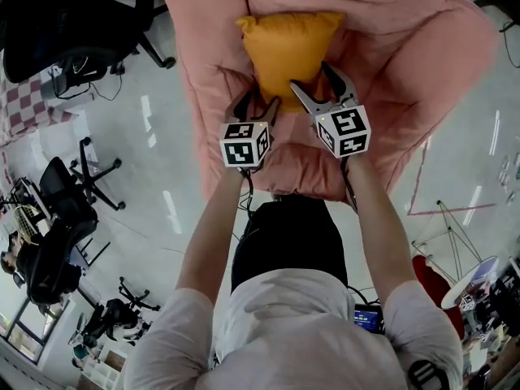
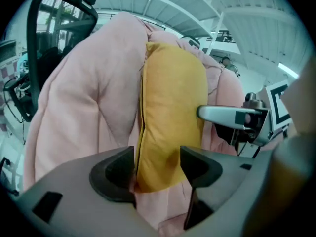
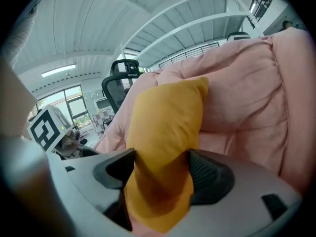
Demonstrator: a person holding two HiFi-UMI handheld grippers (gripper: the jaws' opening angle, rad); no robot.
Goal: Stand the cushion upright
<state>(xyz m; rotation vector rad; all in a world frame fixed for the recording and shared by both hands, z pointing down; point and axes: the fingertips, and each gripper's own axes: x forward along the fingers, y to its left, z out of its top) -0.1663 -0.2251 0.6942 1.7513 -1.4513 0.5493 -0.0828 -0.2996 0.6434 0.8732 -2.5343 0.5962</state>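
An orange cushion stands upright against the back of a big pink padded seat. My left gripper is shut on its lower left corner. In the left gripper view the cushion is pinched between the dark pads, seam towards the left one. My right gripper is shut on the lower right corner. In the right gripper view the orange fabric bulges between the pads. The right gripper's metal jaw also shows beside the cushion.
The pink seat surrounds the cushion behind and on both sides. Black office chairs stand on the glossy floor at left, and another chair at top left. A red-marked floor area and clutter lie at right.
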